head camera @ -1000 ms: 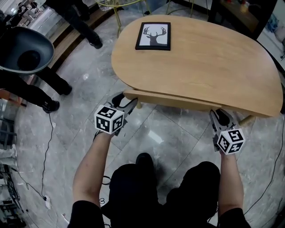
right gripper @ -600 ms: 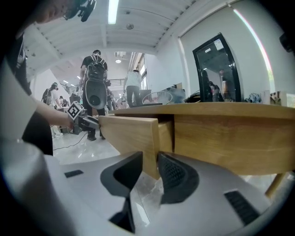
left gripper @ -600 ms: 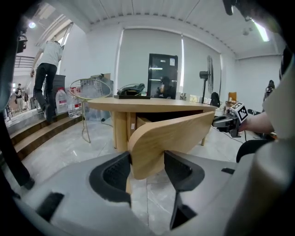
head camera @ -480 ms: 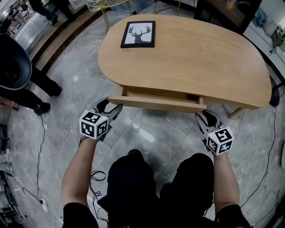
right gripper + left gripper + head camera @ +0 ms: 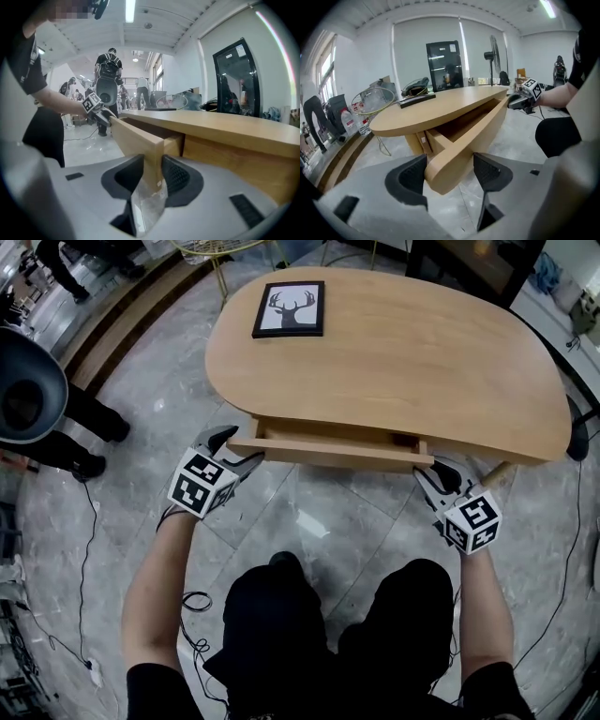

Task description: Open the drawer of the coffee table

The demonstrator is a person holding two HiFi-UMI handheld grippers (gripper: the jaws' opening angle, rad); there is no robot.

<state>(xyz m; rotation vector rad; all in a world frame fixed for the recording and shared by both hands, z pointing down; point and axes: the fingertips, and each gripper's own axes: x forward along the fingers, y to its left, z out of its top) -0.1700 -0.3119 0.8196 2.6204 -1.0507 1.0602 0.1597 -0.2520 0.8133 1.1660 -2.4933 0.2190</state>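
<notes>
The wooden coffee table (image 5: 403, 352) has its drawer pulled partly out; the drawer front (image 5: 328, 454) stands clear of the top's edge. My left gripper (image 5: 239, 444) is at the front's rounded left end (image 5: 454, 154). Its jaws have just been opening and now stand open around that end, with a gap at the right pad (image 5: 487, 171). My right gripper (image 5: 434, 470) is at the right end. Its jaws have eased open a little, but both pads still lie against the panel (image 5: 152, 150), so it stays shut on the panel.
A framed deer picture (image 5: 291, 308) lies on the table's far left. A table leg (image 5: 497, 474) stands just right of my right gripper. People's legs and a large dark bowl-shaped object (image 5: 28, 385) are at the left. A cable (image 5: 89, 549) runs over the marble floor.
The drawer has slid further out of the table towards me since the first frame. Both grippers came back with it. The left jaws have spread wider round the drawer's end.
</notes>
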